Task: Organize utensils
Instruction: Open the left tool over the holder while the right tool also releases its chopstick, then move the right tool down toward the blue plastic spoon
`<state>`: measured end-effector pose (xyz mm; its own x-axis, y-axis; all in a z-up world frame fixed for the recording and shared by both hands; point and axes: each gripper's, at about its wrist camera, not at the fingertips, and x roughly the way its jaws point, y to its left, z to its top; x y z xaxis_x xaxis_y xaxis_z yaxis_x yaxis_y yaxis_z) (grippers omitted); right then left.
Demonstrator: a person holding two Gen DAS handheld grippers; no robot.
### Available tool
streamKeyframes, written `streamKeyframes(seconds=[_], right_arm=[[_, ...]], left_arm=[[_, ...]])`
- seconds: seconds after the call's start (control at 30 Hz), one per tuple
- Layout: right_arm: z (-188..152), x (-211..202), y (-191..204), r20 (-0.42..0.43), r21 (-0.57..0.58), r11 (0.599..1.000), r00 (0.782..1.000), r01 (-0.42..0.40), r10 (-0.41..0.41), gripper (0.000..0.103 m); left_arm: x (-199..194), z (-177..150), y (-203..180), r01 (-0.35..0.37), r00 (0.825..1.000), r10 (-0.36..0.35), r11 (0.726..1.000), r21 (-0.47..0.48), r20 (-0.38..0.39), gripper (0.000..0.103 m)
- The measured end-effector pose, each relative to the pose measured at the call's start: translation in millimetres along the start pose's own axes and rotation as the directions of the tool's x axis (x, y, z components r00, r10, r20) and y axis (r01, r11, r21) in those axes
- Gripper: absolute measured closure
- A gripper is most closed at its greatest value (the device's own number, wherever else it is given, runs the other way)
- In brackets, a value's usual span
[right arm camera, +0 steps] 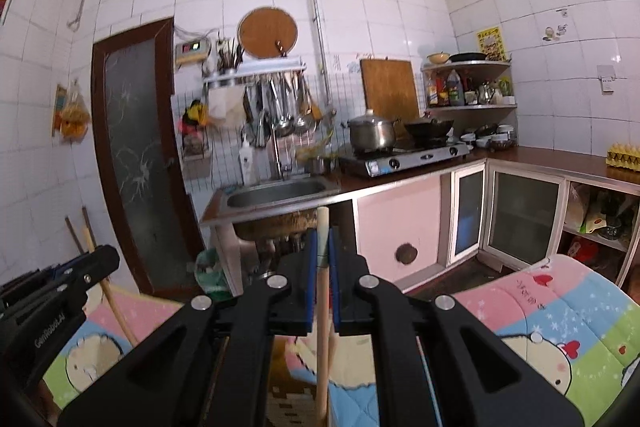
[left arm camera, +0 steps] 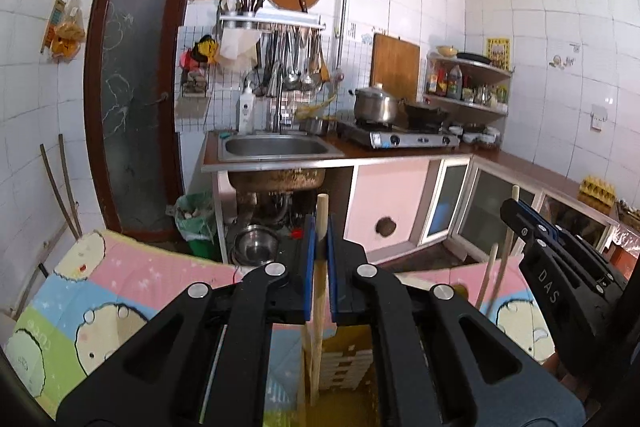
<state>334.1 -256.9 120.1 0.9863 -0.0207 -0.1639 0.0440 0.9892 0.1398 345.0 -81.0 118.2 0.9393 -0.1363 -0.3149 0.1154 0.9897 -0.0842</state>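
My left gripper [left arm camera: 319,229] is shut on an upright wooden stick [left arm camera: 322,209], its blue pads pressed on both sides. The stick runs down toward a yellow slatted holder [left arm camera: 348,361] on a cartoon-print quilt [left arm camera: 120,279]. At the right edge of that view, my right gripper [left arm camera: 516,217] grips a second wooden stick [left arm camera: 505,267]; a shorter stick [left arm camera: 489,275] leans beside it. In the right wrist view, the right gripper [right arm camera: 323,237] is shut on its wooden stick [right arm camera: 322,339]. The left gripper [right arm camera: 105,261] shows at the left with its stick [right arm camera: 117,309].
Beyond the quilt stands a kitchen counter with a steel sink [left arm camera: 276,147], a gas stove [left arm camera: 412,137] bearing a pot and a wok, and a wall rack of hanging ladles [left arm camera: 296,63]. A brown door [left arm camera: 136,87] and a green-lined bin [left arm camera: 196,223] are at the left.
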Motion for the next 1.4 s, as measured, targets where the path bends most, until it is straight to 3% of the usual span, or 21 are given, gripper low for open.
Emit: streamKeyframes(seconds=[0.07, 0.13, 0.2, 0.23, 0.27, 0.33, 0.43, 0.5, 0.63, 0.8, 0.97, 1.4], right_arm=[[-6, 0, 1, -0.047, -0.01, 1.0, 0.999, -0.01, 0.009, 0.096], [-10, -3, 1, -0.082, -0.025, 1.0, 0.997, -0.003, 0.001, 0.096], [-12, -9, -1, -0.103, -0.035, 0.999, 0.995, 0.005, -0.008, 0.095], [-11, -12, -3, -0.111, -0.037, 0.999, 0.994, 0.008, -0.012, 0.093], [-11, -16, -5, -0.119, -0.04, 0.999, 0.993, 0.011, -0.015, 0.082], [-9, -31, -11, -0.124, -0.047, 0.999, 0.992, 0.026, -0.032, 0.059], [-8, -53, -20, -0.135, -0.051, 0.998, 0.99, 0.037, -0.044, 0.056], [-11, -67, -28, -0.175, -0.047, 0.998, 0.983, 0.041, -0.049, 0.055], [-27, -94, -39, -0.251, -0.036, 0.999, 0.967, 0.035, -0.043, 0.046], [-59, -124, -49, -0.346, -0.004, 1.0, 0.938, 0.018, -0.018, 0.043], [-98, -149, -47, -0.41, -0.044, 0.999, 0.912, 0.009, -0.026, 0.042], [-155, -175, -45, -0.498, -0.074, 0.997, 0.866, 0.004, -0.04, 0.042]], left_arm=[[-2, -4, 3, 0.004, 1.0, -0.004, 1.0, -0.001, -0.025, 0.098], [-6, -7, 5, 0.0, 0.999, 0.001, 1.0, 0.007, -0.041, 0.084], [-17, -8, 8, -0.013, 0.999, 0.013, 1.0, 0.015, -0.053, 0.048], [-24, -8, 11, -0.012, 0.998, 0.014, 1.0, 0.021, -0.056, 0.041], [-30, -8, 13, -0.01, 0.998, 0.011, 1.0, 0.025, -0.056, 0.032], [-45, -7, 19, -0.012, 0.997, 0.015, 0.999, 0.04, -0.07, 0.029], [-64, -7, 28, -0.007, 0.995, 0.01, 0.999, 0.035, -0.101, 0.024], [-76, -9, 34, -0.003, 0.993, 0.006, 1.0, 0.026, -0.121, 0.014], [-103, -24, 40, -0.007, 0.988, 0.011, 1.0, 0.03, -0.155, 0.008], [-131, -61, 35, 0.002, 0.979, 0.01, 0.998, 0.059, -0.201, 0.005], [-151, -103, 24, 0.024, 0.97, 0.003, 0.994, 0.11, -0.244, 0.005], [-156, -164, 28, 0.03, 0.945, -0.004, 0.997, 0.075, -0.326, 0.005]])
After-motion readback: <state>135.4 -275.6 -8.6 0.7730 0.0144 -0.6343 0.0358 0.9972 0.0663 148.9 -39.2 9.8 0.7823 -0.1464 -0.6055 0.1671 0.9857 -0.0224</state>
